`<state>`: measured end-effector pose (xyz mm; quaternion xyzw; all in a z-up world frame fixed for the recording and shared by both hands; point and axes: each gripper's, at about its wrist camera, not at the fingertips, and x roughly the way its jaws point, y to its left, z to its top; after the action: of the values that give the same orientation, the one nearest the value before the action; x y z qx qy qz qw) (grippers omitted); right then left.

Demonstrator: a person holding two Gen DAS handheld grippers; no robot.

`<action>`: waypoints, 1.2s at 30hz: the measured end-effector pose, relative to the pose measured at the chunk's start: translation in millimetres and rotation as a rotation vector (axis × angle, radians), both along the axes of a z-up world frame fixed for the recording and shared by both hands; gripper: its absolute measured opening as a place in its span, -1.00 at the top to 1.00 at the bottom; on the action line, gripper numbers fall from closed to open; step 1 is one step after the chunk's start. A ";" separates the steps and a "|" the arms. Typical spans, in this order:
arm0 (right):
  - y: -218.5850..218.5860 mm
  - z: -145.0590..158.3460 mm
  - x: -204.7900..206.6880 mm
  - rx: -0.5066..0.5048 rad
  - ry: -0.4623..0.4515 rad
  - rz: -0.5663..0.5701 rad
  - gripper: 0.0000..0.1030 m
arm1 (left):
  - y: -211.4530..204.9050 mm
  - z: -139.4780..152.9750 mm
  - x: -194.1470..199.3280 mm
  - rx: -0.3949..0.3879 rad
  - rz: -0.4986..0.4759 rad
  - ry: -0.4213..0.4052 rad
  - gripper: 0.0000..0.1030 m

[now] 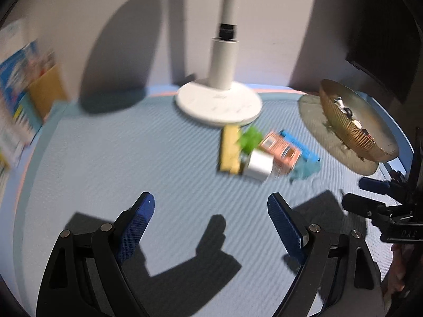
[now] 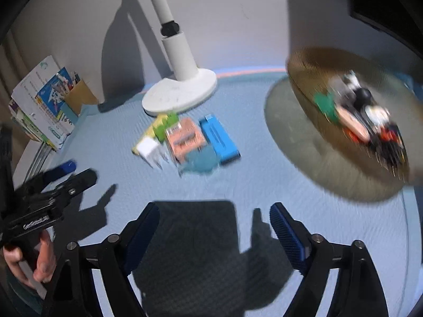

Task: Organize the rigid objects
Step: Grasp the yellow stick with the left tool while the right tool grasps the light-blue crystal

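Right wrist view: gold dish [image 2: 312, 79] sitting far right; box cluster [image 2: 190, 140] lying ahead, slightly left of right gripper [image 2: 214, 227], long axes running away. Left gripper [image 1: 211, 211] facing cluster ahead-right. Both claws standing apart, holding nothing; neither clearly nearer.

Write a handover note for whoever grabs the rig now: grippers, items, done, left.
Left gripper: open, empty.
Right gripper: open, empty.
Both hover over the blue mat.
Items: yellow block, small potted plant, white cube, orange box and blue box clustered before the lamp base.
Done: gold bowl holds several blurred items.
Left: probably the cluster.
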<state>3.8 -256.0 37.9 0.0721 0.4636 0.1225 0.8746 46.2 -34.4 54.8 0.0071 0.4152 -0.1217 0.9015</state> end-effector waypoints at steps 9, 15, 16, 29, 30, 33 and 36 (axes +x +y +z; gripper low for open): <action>9.5 -29.7 38.0 0.059 0.046 0.018 -0.20 | -12.3 -39.3 65.8 0.004 -0.083 0.098 -0.25; 9.2 -32.0 55.6 0.135 0.039 -0.014 -0.20 | -28.3 -43.1 76.4 0.044 -0.116 0.066 -0.15; 9.9 -32.2 56.6 0.134 0.029 -0.026 -0.16 | -30.5 -43.0 77.6 0.047 -0.120 0.061 -0.01; 8.2 -9.7 4.3 0.071 -0.053 0.015 0.33 | -13.7 -27.8 16.9 0.029 -0.131 0.026 0.60; 7.2 -6.9 -3.1 0.075 -0.058 0.022 0.33 | -10.9 -26.1 5.0 0.027 -0.135 0.027 0.60; 4.3 -1.8 -28.6 0.089 -0.062 0.069 0.33 | -8.0 -26.1 -26.5 0.045 -0.147 0.031 0.60; 7.6 -5.6 -50.8 0.059 -0.052 0.112 0.33 | -7.0 -33.6 -50.7 0.039 -0.137 0.066 0.60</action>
<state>-47.0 -248.3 32.3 0.0683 0.4402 0.1868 0.8756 -4.5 -41.4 21.3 0.0492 0.4456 -0.1753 0.8765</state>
